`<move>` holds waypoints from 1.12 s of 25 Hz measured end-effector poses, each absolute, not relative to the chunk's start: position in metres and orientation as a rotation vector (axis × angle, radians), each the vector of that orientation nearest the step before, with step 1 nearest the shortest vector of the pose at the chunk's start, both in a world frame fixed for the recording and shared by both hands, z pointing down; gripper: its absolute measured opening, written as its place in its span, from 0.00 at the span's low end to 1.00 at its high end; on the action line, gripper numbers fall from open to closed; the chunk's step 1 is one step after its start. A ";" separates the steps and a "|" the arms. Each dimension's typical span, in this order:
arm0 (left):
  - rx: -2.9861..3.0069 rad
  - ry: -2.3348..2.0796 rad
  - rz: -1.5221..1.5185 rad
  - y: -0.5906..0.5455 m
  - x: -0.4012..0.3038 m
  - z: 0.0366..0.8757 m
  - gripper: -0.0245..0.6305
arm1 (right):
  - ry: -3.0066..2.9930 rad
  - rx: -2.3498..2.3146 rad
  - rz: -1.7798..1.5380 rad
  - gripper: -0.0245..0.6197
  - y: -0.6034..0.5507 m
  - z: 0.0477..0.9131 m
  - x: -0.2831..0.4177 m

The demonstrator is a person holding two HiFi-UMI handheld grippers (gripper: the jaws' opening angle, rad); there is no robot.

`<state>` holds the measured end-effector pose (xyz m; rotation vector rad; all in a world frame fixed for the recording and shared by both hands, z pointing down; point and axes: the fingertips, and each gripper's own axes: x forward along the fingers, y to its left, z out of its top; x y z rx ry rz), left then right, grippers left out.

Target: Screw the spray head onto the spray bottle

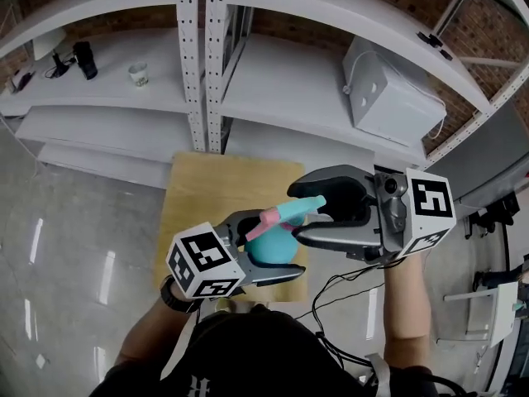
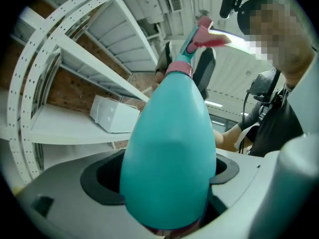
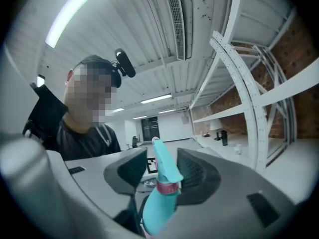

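My left gripper (image 1: 270,253) is shut on a teal, egg-shaped spray bottle (image 1: 269,245), which it holds above the wooden table. In the left gripper view the bottle (image 2: 167,153) fills the middle, squeezed between both pads. A teal spray head with a pink trigger (image 1: 293,212) and a pink collar sits on the bottle's neck. My right gripper (image 1: 312,208) reaches in from the right, its jaws standing apart on either side of that head. The right gripper view shows the spray head (image 3: 164,166) between the dark pads with a gap on the left side.
A small wooden table (image 1: 223,188) stands below the grippers on a grey glossy floor. Behind it runs white metal shelving (image 1: 192,56) with a white box (image 1: 388,98), a cup (image 1: 138,74) and a dark device. Cables hang near my right arm.
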<state>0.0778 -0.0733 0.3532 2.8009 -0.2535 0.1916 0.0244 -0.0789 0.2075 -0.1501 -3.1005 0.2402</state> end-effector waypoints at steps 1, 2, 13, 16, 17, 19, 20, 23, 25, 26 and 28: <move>2.796 -0.295 0.184 -0.078 0.076 0.353 0.74 | -3.098 -0.063 0.249 0.25 -0.085 0.208 0.024; 2.791 -0.338 0.178 -0.082 0.074 0.354 0.74 | -3.094 0.026 0.265 0.16 -0.092 0.210 0.024; 2.751 -1.008 0.304 -0.141 0.052 0.385 0.74 | -2.850 0.968 0.413 0.16 -0.140 0.240 0.029; 2.788 -0.855 0.297 -0.132 0.061 0.381 0.74 | -2.973 0.878 0.424 0.16 -0.127 0.223 0.039; 2.806 -0.774 0.280 -0.126 0.066 0.377 0.74 | -3.060 0.790 0.425 0.17 -0.119 0.211 0.048; 2.841 -0.543 0.240 -0.105 0.073 0.366 0.74 | -3.272 0.500 0.429 0.20 -0.102 0.191 0.076; 2.856 -0.391 0.221 -0.090 0.077 0.359 0.74 | -3.374 0.298 0.436 0.24 -0.094 0.184 0.092; 2.858 0.097 0.160 -0.040 0.082 0.337 0.74 | -3.493 -0.253 0.429 0.42 -0.086 0.185 0.114; 2.822 0.369 0.138 -0.008 0.086 0.328 0.74 | -3.416 -0.499 0.395 0.49 -0.076 0.198 0.098; 2.796 0.483 0.133 0.006 0.089 0.325 0.74 | -3.360 -0.621 0.366 0.54 -0.066 0.202 0.084; 2.737 0.660 0.131 0.028 0.094 0.322 0.74 | -3.259 -0.855 0.274 0.55 -0.041 0.201 0.061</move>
